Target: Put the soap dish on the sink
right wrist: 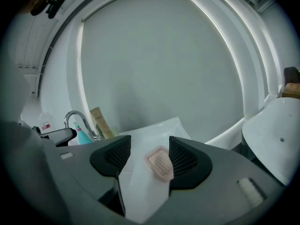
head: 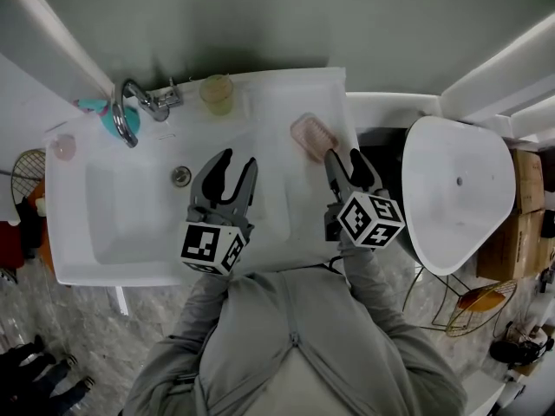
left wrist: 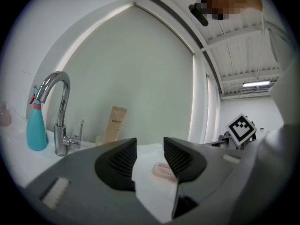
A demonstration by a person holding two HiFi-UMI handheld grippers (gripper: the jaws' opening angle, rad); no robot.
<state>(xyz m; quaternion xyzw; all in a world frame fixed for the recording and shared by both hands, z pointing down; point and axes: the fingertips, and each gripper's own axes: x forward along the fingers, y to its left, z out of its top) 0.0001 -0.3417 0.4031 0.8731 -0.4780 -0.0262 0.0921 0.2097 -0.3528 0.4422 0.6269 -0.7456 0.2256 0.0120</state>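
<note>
The pink ribbed soap dish [head: 312,134] lies flat on the right ledge of the white sink [head: 260,85]. My right gripper [head: 344,159] is open just in front of the dish, apart from it and holding nothing. In the right gripper view the soap dish [right wrist: 159,163] shows between the spread jaws of the right gripper [right wrist: 150,156], some way ahead. My left gripper [head: 239,159] hangs open and empty over the right side of the basin. In the left gripper view the soap dish [left wrist: 163,169] appears beyond the left gripper [left wrist: 150,156].
A chrome faucet [head: 130,111], a teal bottle [head: 111,115] and a beige tube [head: 217,94] stand along the sink's back edge. A pink cup [head: 62,147] sits at the left corner. A white toilet [head: 455,189], cardboard boxes [head: 525,198] and a wire basket [head: 464,306] are at the right.
</note>
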